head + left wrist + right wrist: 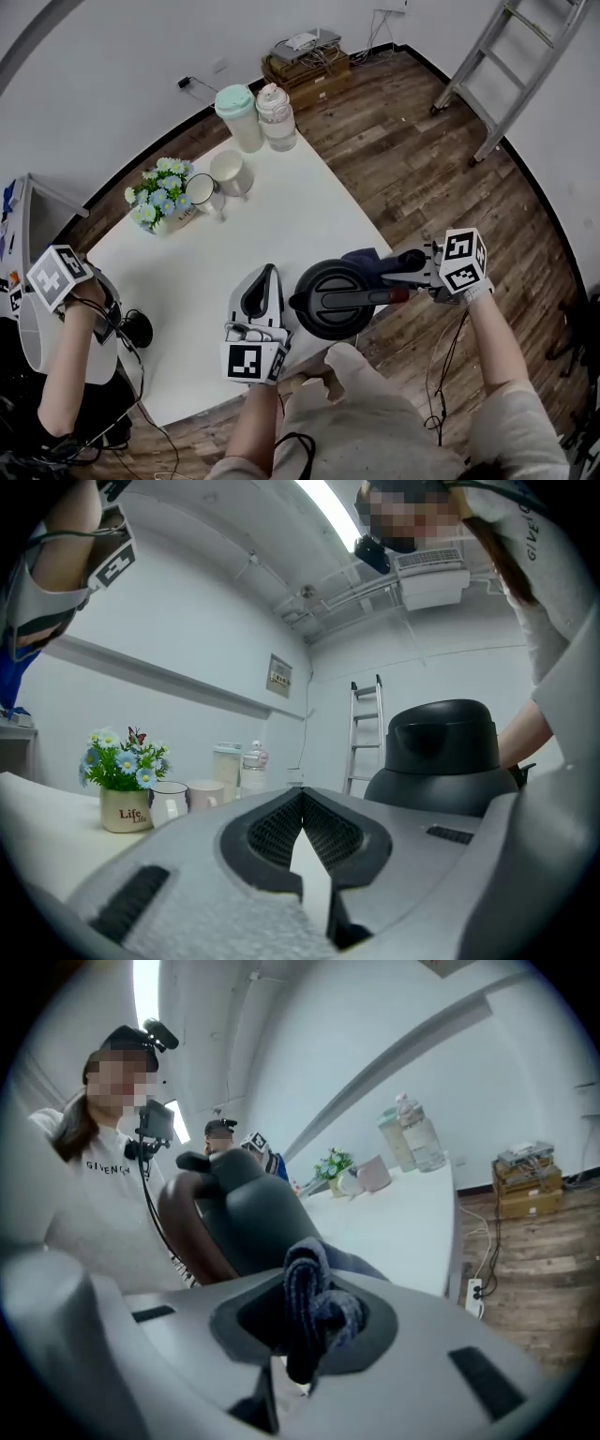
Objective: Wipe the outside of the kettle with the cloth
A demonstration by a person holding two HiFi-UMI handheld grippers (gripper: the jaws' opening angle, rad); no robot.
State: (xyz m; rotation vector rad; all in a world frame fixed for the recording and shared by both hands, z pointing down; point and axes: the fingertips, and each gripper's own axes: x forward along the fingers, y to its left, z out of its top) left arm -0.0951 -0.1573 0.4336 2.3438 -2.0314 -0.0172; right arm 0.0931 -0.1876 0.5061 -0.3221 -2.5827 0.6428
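The black kettle [330,298] stands near the front edge of the white table [309,202]. My right gripper [405,265] is shut on a dark blue cloth [368,257], which lies against the kettle's right side. In the right gripper view the cloth [314,1307] is bunched between the jaws, and the kettle [251,1215] with its handle [186,1232] is just beyond. My left gripper [262,275] rests on the table just left of the kettle, shut with nothing in it. In the left gripper view the kettle [441,752] rises at the right, past the gripper [302,797].
A flower pot [159,202], two mugs [230,172] and two tall containers [240,117] stand at the table's far side. A ladder [511,66] and a box of cables [305,61] are on the wood floor. Another person's arm with a marker cube [58,275] is at the left.
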